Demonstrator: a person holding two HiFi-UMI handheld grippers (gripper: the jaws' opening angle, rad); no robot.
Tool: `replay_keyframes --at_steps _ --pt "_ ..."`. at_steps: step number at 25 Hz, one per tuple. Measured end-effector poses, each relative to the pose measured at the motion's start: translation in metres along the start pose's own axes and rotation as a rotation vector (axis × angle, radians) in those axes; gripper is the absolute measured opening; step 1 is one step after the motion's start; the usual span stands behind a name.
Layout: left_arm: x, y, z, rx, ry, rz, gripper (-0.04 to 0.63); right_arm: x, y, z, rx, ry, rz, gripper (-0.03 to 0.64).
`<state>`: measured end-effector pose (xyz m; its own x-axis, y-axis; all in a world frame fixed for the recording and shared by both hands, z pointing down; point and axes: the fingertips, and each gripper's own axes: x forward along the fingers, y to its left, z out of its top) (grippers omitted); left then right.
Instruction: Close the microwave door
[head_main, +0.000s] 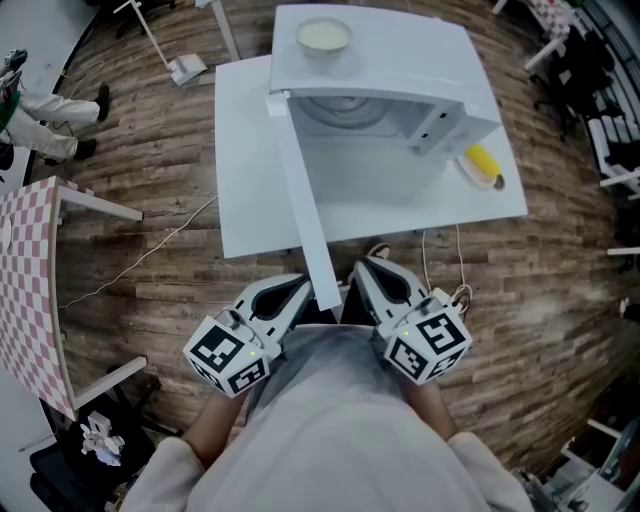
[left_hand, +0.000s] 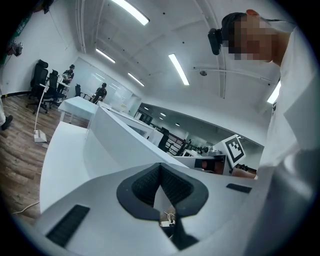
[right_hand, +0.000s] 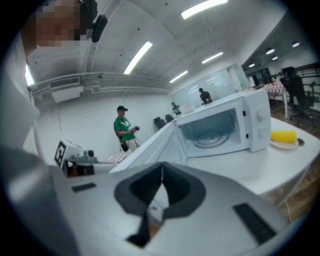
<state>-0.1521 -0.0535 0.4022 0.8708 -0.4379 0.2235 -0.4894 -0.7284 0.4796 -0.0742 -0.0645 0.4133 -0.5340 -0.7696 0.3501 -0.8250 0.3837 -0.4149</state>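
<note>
pointing lengthwise toward the person, the open microwave door (head_main: 303, 210) ends between left gripper (head_main: 296, 290) and right gripper (head_main: 366, 274), both closed, empty.

- Head view: the microwave (head_main: 400, 60) cavity was mostly hidden under its own top.
- Left gripper view: the open door (left_hand: 115, 145) blocked the cavity entirely.
- The yellow item (head_main: 482, 160) on the plate (head_main: 468, 180) was too small to identify.
- The bowl (head_main: 323, 37) contents were unclear.
- The checkered surface (head_main: 30, 270) was cut off by the left edge.
</note>
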Motion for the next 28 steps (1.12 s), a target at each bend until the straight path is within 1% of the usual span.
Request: replay_keyframes --at_steps 4,19,28 --pt "0.002 -0.001 0.0 -0.009 -0.004 -0.01 0.017 -0.002 -0.001 0.001 0.005 -0.004 -0.002 0.023" --pt "0.012 -0.006 0.0 0.009 0.009 -0.043 0.017 -0.005 -0.004 0.001 0.009 -0.001 -0.006 0.023" --pt "0.022 -0.011 0.0 -0.008 0.017 -0.057 0.017 -0.012 -0.011 0.003 0.018 -0.012 -0.015 0.023"
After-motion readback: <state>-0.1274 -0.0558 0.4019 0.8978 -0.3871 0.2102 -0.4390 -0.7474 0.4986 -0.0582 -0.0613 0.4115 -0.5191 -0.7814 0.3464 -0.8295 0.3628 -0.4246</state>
